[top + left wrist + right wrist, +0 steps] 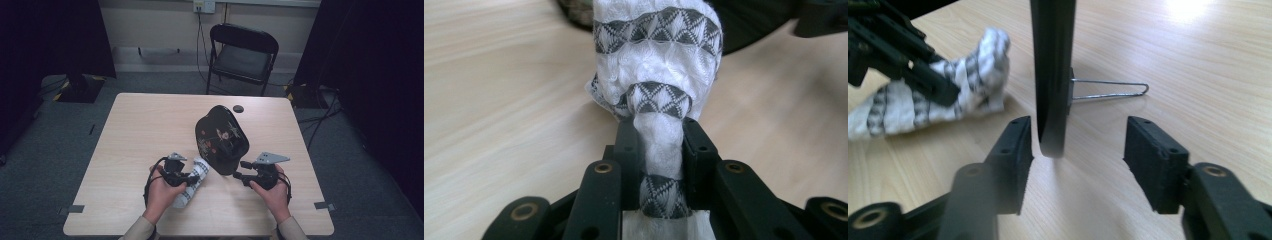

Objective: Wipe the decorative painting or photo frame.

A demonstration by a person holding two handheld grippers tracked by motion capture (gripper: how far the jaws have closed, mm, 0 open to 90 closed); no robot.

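The left tongs (658, 150) clench a white cloth with grey diamond bands (656, 60), ready for wiping, low over the pale wooden desk (145, 130). The right tongs (1075, 150) stand released around the edge of the black lacquered tray (221, 137) (propped on its wire stand (1110, 90)).

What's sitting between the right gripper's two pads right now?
In the right gripper view, the black tray's edge stands between the open right gripper pads, touching the left pad at most; bare table behind it.
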